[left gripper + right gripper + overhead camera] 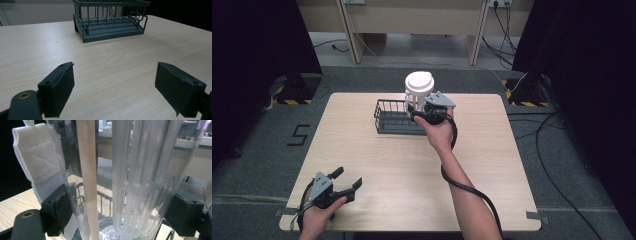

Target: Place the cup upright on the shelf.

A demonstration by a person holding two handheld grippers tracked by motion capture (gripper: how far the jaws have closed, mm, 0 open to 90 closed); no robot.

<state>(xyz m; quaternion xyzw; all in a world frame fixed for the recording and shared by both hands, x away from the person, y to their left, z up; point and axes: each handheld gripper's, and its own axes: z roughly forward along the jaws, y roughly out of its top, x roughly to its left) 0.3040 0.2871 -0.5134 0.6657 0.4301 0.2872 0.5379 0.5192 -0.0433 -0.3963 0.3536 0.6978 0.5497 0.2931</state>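
We find the right gripper (421, 111) clamping a clear bottle (419, 90) above the wire basket (393, 118); the left gripper (346, 183), well short of the basket, has its fingers wide apart, empty.

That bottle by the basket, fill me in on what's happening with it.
A person works at a wooden table with a gripper in each hand. The right gripper is shut on a clear bottle with a white lid, holding it upright over the right end of a dark wire basket; whether it touches the basket floor cannot be told. Up close, the bottle has a white strap and a slotted inner tube. The left gripper rests open near the table's front left corner, holding nothing.
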